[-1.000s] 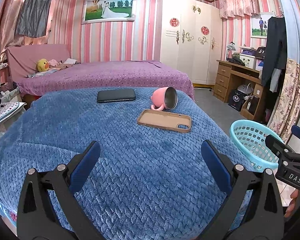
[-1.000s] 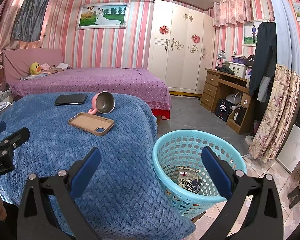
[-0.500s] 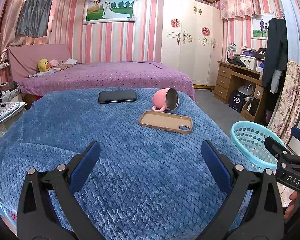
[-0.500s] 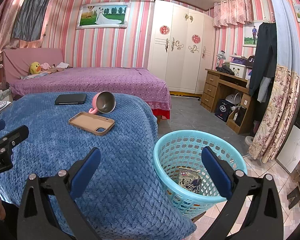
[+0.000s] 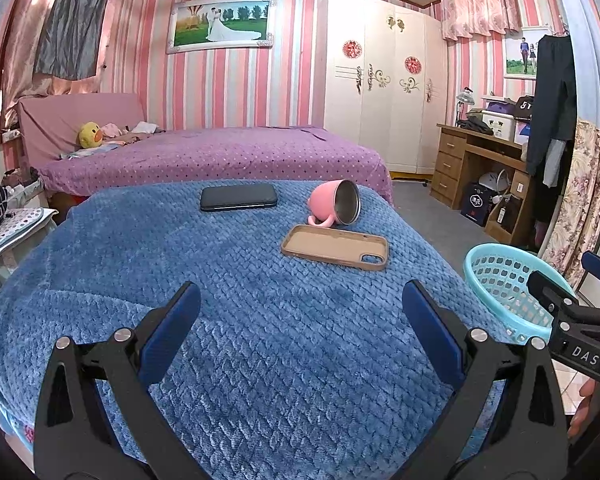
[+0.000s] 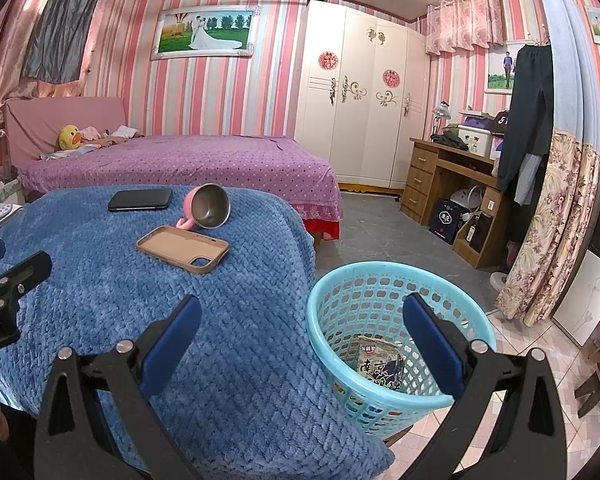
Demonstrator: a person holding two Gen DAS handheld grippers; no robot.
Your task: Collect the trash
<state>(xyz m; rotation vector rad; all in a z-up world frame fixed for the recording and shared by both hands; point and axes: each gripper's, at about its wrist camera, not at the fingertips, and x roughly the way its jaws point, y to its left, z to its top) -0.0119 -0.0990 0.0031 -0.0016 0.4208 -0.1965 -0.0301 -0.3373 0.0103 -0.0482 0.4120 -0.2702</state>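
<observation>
Holding: we have both tools hovering over the blue blanket (image 5: 260, 320), nothing in either.
Left gripper (image 5: 300, 316): our jaws stand wide apart and empty, aimed across the blanket.
Right gripper (image 6: 300, 320): our jaws are likewise spread wide and empty, straddling the blanket's edge and the basket's near rim.
Trash: we see one printed snack wrapper (image 6: 380, 364) lying at the bottom of the turquoise basket (image 6: 340, 280), which sits just beside the blanket's right edge.
On the blanket: a tan phone case (image 5: 336, 246), a tipped pink mug (image 5: 334, 202) touching its far edge, and a black phone (image 5: 239, 197) further back; we would not call any of these trash.
Progress: we judge the collecting done or nearly so, since no loose litter shows on the blanket.
Left to do: perhaps nothing; parts of the blanket beneath our grippers are hidden from us.
</observation>
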